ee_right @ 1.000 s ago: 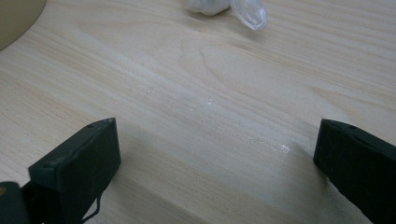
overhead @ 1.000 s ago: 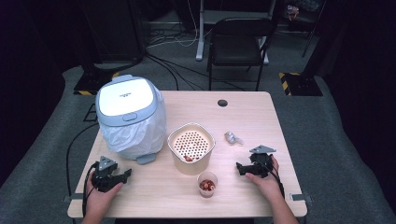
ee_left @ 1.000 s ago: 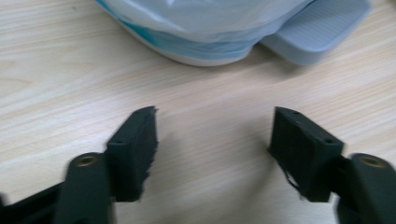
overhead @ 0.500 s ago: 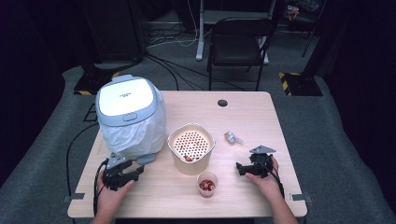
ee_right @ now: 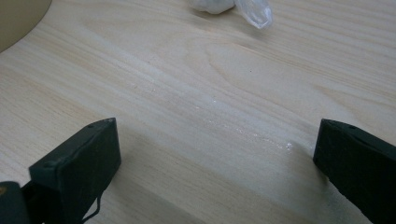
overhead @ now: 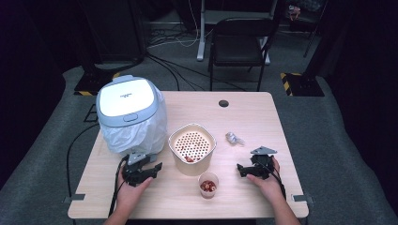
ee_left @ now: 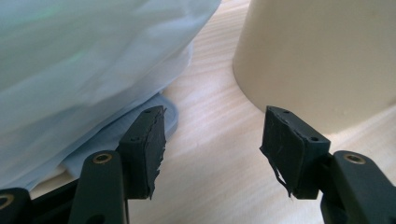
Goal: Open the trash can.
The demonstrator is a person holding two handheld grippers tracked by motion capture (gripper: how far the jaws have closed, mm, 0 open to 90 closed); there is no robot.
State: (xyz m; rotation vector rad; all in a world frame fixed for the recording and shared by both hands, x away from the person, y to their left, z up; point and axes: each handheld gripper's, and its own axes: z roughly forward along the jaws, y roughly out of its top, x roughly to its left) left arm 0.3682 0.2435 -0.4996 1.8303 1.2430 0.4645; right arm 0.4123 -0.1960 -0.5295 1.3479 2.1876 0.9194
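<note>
While looking down from the high view, can pick out the left hand-held gripper [overhead: 157,166] low at the near left of the pale wooden worktop [overhead: 263,117], carried in a hand. Points away from the person and to the right, at the gap between the grey-lidded waste bin lined with a white plastic bag [overhead: 127,101] and the cream round plastic tub with a perforated insert [overhead: 192,161]. Stands partly open, having just been closing, with only bare wood between the pads. Grips nothing and touches neither the bag nor the tub wall, though close to both in the left gripper view.

As for the tub: sits upright near the middle of the worktop, mouth facing straight up, axis vertical, a few red pieces on the insert. Being round, shows no long side across the wood. Stands just right of the bin, which is also upright with its lid on top and the bag bulging out below.

Over at the near right, find the right hand-held gripper [overhead: 240,168], aimed leftward and spread wide, holding nothing. Lies well short of the crumpled clear plastic wrapper [overhead: 233,138]. In front of the tub, note a small clear plastic cup of red pieces [overhead: 208,185], upright.
</note>
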